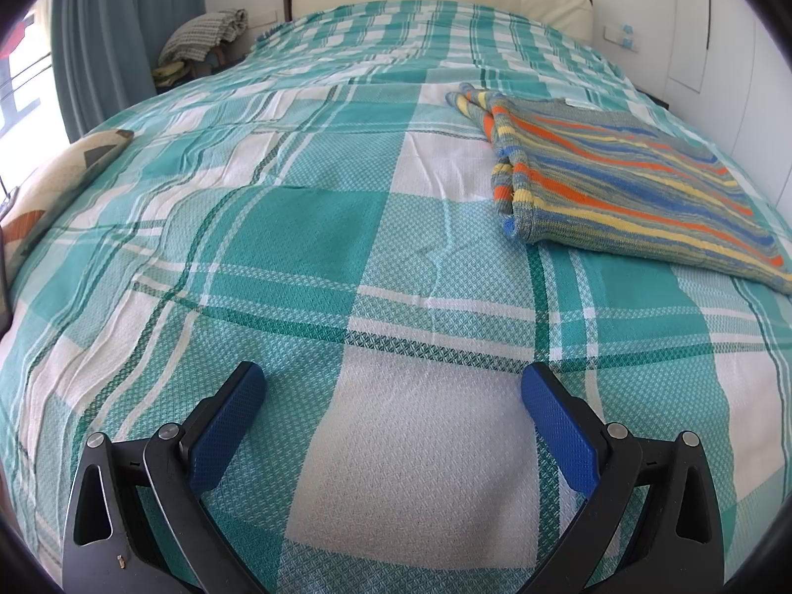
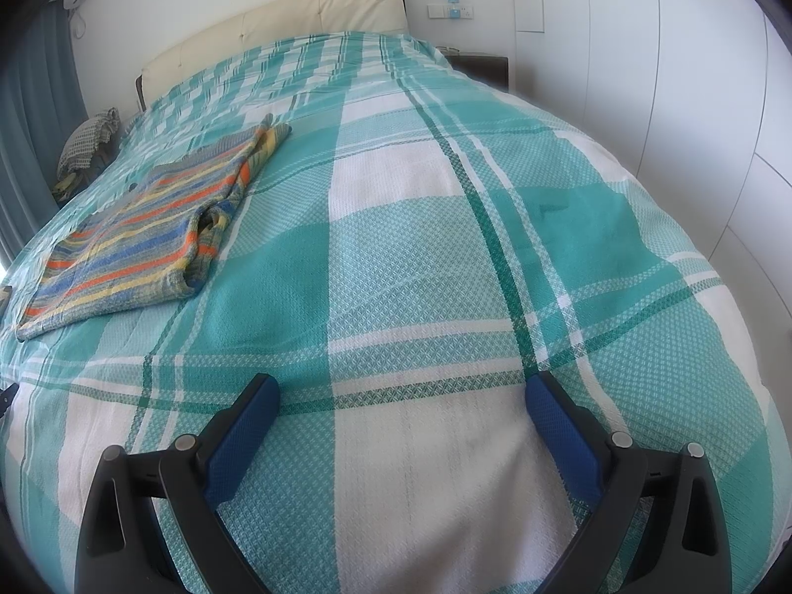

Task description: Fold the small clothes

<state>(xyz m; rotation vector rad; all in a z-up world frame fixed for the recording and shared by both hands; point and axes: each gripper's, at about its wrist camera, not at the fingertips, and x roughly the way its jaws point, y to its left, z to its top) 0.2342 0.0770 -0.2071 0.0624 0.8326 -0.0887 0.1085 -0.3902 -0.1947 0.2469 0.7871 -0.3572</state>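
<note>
Striped knit in orange, blue, yellow and grey, the small sweater (image 1: 638, 188) lies flat on the teal-and-white checked bedspread (image 1: 307, 227), and I will place everything against it. It looks partly folded already: in my right view the sweater (image 2: 143, 247) shows a sleeve doubled in along its right edge, with a cuff poking out past the collar end toward the headboard (image 2: 307, 20). My left tool (image 1: 393, 381) hovers over bare bedspread near the sweater's near-left corner, fingers spread wide and holding nothing; my right tool (image 2: 403, 391) hangs on the sweater's right side, a little farther off, also spread and empty. The step in hand, as I judge it, is reaching in for the next fold. To do it well I would bring each tool to one of the two near corners of the hem, slide the lower finger under all layers so the tucked sleeve comes along, and pinch only the knit, not the bedspread beneath. Then I would lift both corners level and together, carry them toward the collar end, and lay them down square, so the loose cuff is covered and the thick knit does not sag or skew.
</note>
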